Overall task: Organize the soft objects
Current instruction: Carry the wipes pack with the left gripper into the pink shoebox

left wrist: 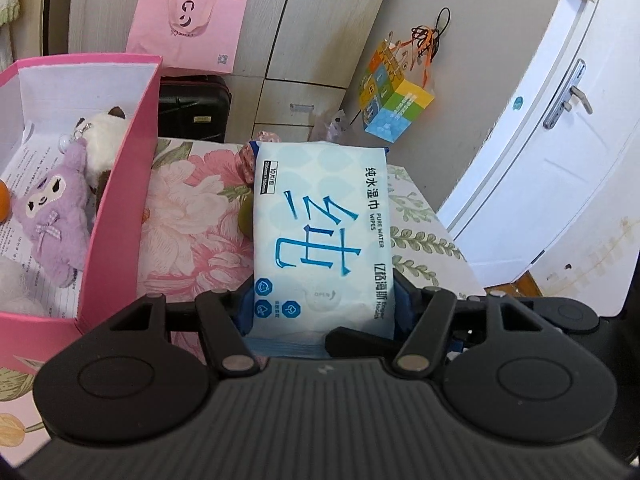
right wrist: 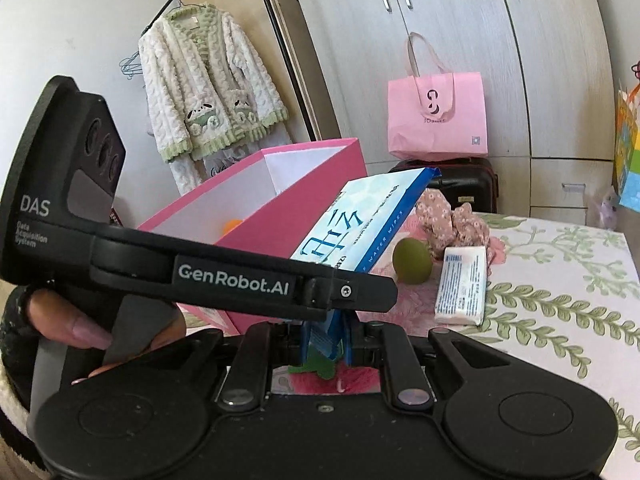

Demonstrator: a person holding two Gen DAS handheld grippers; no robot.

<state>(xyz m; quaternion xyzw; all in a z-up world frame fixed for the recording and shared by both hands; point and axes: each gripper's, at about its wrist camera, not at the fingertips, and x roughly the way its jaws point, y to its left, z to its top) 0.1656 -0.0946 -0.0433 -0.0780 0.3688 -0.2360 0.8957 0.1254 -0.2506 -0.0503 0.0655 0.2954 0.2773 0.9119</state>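
Two views. Left wrist first: left gripper (left wrist: pixel 324 312) pinches the near end of the wipes pack (left wrist: pixel 320 236), blue pads on either long edge, printed face up. Pack sticks straight out ahead, lifted off the floral table (left wrist: pixel 192 216), level with the rim of the pink box (left wrist: pixel 120 184) to its left. Held by the end so the rest can clear the wall and drop inside, I'd guess. Box already holds a purple plush (left wrist: pixel 52 216) and a white plush (left wrist: pixel 106 136). Gripper points forward, roughly level.

Right wrist: same pack seen side-on (right wrist: pixel 360 220), tilted up, far end highest, just beside the pink box wall (right wrist: pixel 280 216). Left gripper body crosses the frame, person's hand (right wrist: pixel 80 320) wrapped on its handle. Right gripper (right wrist: pixel 326 344): blue pads sit close together with something blue between them; can't tell if it's gripping or only lined up behind the pack. Still on the table: green ball (right wrist: pixel 412 264), tissue packet (right wrist: pixel 462 288), floral scrunchie (right wrist: pixel 452 216). Right gripper sits low, aimed across the table.
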